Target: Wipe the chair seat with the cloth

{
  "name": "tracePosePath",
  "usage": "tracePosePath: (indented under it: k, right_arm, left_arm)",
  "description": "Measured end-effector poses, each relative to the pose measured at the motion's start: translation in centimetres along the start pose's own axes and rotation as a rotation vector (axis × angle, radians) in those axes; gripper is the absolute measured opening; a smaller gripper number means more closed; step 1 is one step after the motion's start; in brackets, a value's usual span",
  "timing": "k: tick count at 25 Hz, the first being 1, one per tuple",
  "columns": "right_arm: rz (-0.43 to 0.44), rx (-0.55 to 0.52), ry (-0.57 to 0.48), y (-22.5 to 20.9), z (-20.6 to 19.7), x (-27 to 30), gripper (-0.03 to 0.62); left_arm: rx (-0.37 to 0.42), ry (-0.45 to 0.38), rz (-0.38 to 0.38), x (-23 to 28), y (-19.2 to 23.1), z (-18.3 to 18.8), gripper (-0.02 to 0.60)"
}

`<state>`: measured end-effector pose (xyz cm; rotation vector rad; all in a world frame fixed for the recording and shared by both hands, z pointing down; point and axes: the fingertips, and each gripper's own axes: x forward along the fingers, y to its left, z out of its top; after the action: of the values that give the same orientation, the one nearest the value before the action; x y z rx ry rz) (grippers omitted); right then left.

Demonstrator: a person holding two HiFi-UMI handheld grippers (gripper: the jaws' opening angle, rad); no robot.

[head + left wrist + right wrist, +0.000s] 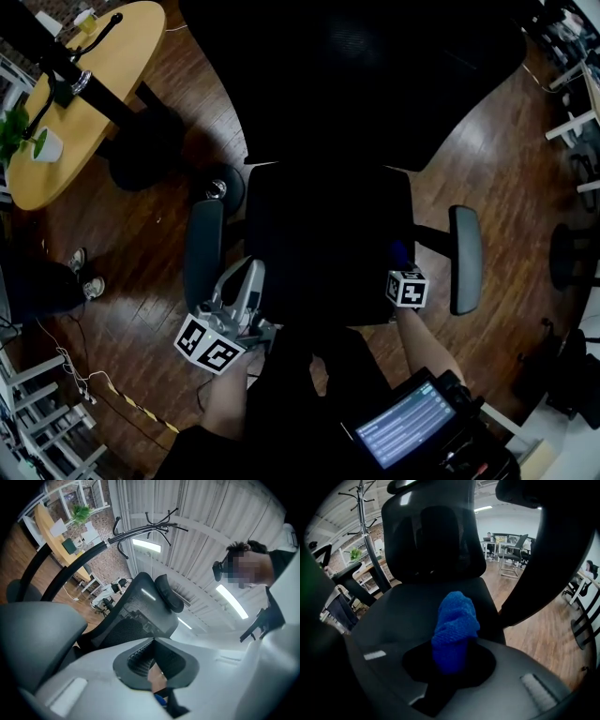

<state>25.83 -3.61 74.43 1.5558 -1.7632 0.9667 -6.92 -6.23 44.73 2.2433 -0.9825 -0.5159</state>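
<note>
Now | right gripper [401,255], jaws clamped on the bunched blue cloth [455,625], poised over the chair seat [328,244] to wipe | left gripper [247,274] waits beside the armrest [203,253], jaws together, empty.

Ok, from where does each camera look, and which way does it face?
Head view: on the person's head, steeply down at the seat; left gripper, right gripper, forearms show.
Left gripper view: on that gripper, tilted up at the chair back; shut jaws and the person's head show.
Right gripper view: low at the seat's front, facing the chair back; jaws shut on the cloth.
Shared: chair back and coat stand, in both gripper views.
</note>
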Motion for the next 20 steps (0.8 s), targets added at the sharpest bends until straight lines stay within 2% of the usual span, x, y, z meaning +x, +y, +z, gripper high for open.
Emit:
tracePosePath:
  k: [2, 3, 5, 8, 10, 12, 15, 20]
  right_arm:
    - [0.001, -0.003, -0.006, 1.7, 0.4, 0.5, 0.053]
    - [0.029, -0.011, -0.013, 3.6, 0.9, 1.1, 0.053]
    - [0.138, -0.033, -0.029, 9.5, 2.0, 2.1, 0.054]
    - [0.347, -0.054, -0.038, 21.0, 2.6, 2.9, 0.054]
    - [0.467, -0.068, -0.025, 27.9, 2.1, 3.1, 0.054]
    - [0.545, -0.088, 0.010, 32.8, 0.7, 3.1, 0.053]
    - [0.594, -0.133, 0.076, 36.2, -2.3, 3.0, 0.054]
    - [0.612, -0.164, 0.062, 36.0, -4.1, 2.7, 0.054]
  left_arm:
    - [0.002, -0.004, 0.001, -0.2, 0.2, 0.2, -0.008]
    - [0.003, -0.007, 0.003, -0.3, 0.3, 0.4, -0.008]
    - [0.002, -0.014, 0.006, -0.6, 0.3, 0.5, -0.008]
    - [0.006, -0.018, 0.007, -1.2, -0.1, 0.7, -0.008]
    - [0.005, -0.023, 0.010, -1.5, -0.2, 0.9, -0.008]
    - [0.000, -0.030, 0.017, -1.9, -0.1, 0.9, -0.008]
    - [-0.002, -0.036, 0.024, -2.3, 0.0, 1.0, -0.008]
    - [-0.005, -0.035, 0.025, -2.5, 0.4, 1.1, -0.008]
